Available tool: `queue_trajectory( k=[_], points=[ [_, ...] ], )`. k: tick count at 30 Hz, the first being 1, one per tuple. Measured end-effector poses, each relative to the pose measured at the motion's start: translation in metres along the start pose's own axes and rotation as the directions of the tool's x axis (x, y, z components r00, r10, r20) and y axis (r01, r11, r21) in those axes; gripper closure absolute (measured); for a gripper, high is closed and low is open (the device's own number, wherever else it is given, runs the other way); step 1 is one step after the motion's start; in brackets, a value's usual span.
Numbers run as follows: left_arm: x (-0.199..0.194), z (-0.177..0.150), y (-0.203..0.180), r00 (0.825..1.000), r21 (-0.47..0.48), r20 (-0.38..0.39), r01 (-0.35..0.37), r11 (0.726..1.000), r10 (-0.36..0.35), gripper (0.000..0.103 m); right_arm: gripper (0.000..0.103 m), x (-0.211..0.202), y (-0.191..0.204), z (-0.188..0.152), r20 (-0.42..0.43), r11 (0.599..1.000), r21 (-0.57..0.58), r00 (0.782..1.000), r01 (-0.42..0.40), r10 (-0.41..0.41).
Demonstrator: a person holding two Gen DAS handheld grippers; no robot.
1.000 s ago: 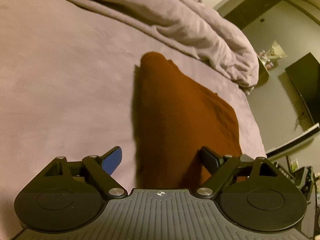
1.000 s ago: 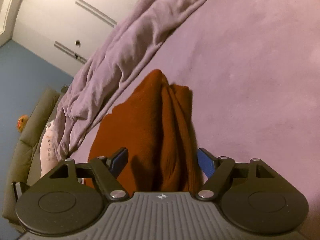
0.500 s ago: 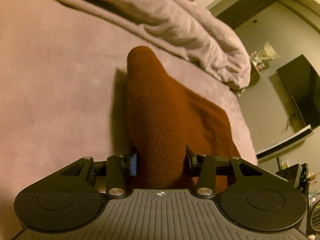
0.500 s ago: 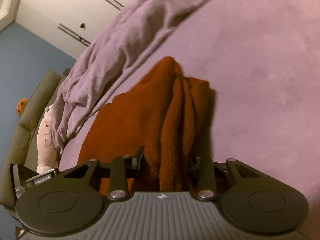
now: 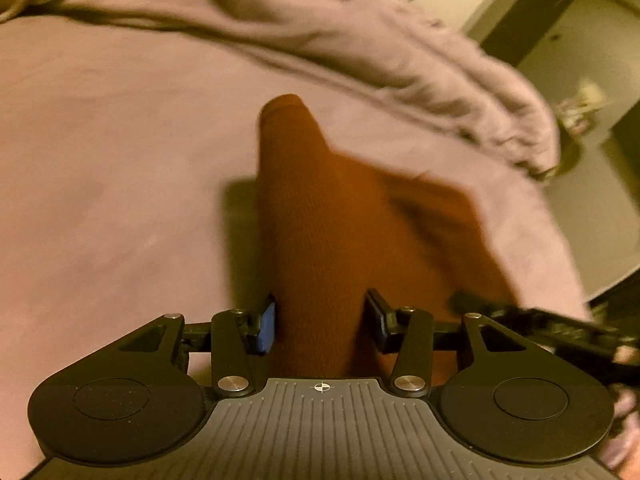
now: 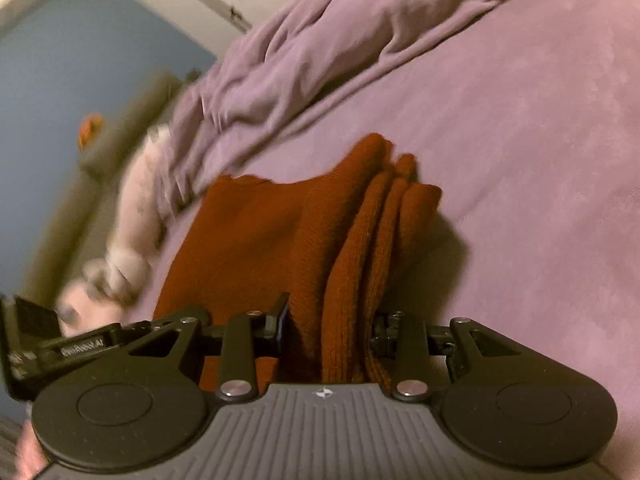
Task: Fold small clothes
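On the purple bed (image 5: 100, 184), below the rumpled duvet (image 5: 360, 40), both grippers, left (image 5: 320, 320) and right (image 6: 328, 324), clamp the rust knit (image 5: 340, 220); lift evenly, keeping the gathered edges aligned.

Left wrist view: mounted behind the left gripper (image 5: 320, 326), looking forward and down along its fingers, close over the rust-brown knitted garment (image 5: 320, 216) on the mauve bed cover (image 5: 100, 168). Right wrist view: same mounting behind the right gripper (image 6: 330, 330), equally close. Shared by both: garment (image 6: 260, 240), bed cover (image 6: 540, 140), rumpled mauve duvet (image 5: 360, 40) (image 6: 320, 48).
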State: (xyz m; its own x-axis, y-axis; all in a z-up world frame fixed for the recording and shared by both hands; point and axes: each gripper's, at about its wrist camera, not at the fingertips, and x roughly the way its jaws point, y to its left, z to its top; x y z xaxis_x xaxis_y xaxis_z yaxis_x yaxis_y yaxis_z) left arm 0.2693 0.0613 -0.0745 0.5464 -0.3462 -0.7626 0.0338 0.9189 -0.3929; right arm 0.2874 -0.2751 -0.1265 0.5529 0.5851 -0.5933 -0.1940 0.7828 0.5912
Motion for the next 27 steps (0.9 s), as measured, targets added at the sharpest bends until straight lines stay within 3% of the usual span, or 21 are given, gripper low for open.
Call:
queue_trajectory(
  k=[1, 4, 6, 7, 10, 12, 14, 17, 19, 22, 27],
  points=[
    [-0.008, -0.004, 0.003, 0.999, 0.023, 0.026, -0.023, 0.999, 0.022, 0.053, 0.058, -0.002, 0.003, -0.004, -0.003, 0.999, -0.014, 0.999, 0.032, -0.032],
    [-0.033, -0.004, 0.002, 0.990, 0.068, 0.126, -0.066, 0.995, 0.057, 0.053, 0.055, -0.024, 0.009, -0.011, 0.052, 0.996, -0.016, 0.994, 0.093, -0.092],
    [-0.040, 0.001, -0.005, 0.980, 0.079, 0.185, -0.094, 0.992, 0.078, 0.043, 0.056, -0.036, 0.018, -0.012, 0.102, 0.988, -0.026, 0.983, 0.153, -0.149],
    [-0.039, 0.004, -0.008, 0.977, 0.074, 0.197, -0.096, 0.993, 0.080, 0.031, 0.056, -0.037, 0.025, -0.011, 0.121, 0.983, -0.043, 0.978, 0.177, -0.171],
    [-0.031, 0.010, -0.015, 0.971, 0.021, 0.218, -0.107, 0.994, 0.100, 0.024, 0.056, -0.028, 0.050, -0.009, 0.161, 0.967, -0.110, 0.965, 0.229, -0.210],
    [-0.025, 0.012, -0.016, 0.960, -0.009, 0.235, -0.155, 0.988, 0.153, 0.023, 0.056, -0.019, 0.062, -0.008, 0.185, 0.958, -0.140, 0.957, 0.252, -0.225],
    [-0.019, 0.014, -0.014, 0.952, -0.046, 0.239, -0.187, 0.981, 0.192, 0.021, 0.058, -0.011, 0.078, -0.002, 0.260, 0.928, -0.167, 0.923, 0.332, -0.284],
    [-0.018, 0.019, -0.003, 0.951, -0.089, 0.236, -0.186, 0.978, 0.202, 0.019, 0.058, -0.019, 0.086, 0.007, 0.367, 0.917, -0.154, 0.883, 0.369, -0.293],
    [-0.011, 0.026, 0.000, 0.943, -0.129, 0.240, -0.203, 0.971, 0.229, 0.018, 0.058, -0.010, 0.086, 0.017, 0.368, 0.925, -0.167, 0.892, 0.342, -0.264],
    [0.005, 0.039, -0.004, 0.948, -0.166, 0.233, -0.180, 0.970, 0.216, 0.012, 0.058, 0.023, 0.087, 0.027, 0.313, 0.935, -0.196, 0.923, 0.294, -0.224],
    [0.055, 0.058, -0.014, 0.939, -0.116, 0.176, -0.277, 0.954, 0.294, 0.012, 0.058, 0.070, 0.085, 0.030, 0.314, 0.867, -0.309, 0.903, 0.391, -0.295]
  ],
)
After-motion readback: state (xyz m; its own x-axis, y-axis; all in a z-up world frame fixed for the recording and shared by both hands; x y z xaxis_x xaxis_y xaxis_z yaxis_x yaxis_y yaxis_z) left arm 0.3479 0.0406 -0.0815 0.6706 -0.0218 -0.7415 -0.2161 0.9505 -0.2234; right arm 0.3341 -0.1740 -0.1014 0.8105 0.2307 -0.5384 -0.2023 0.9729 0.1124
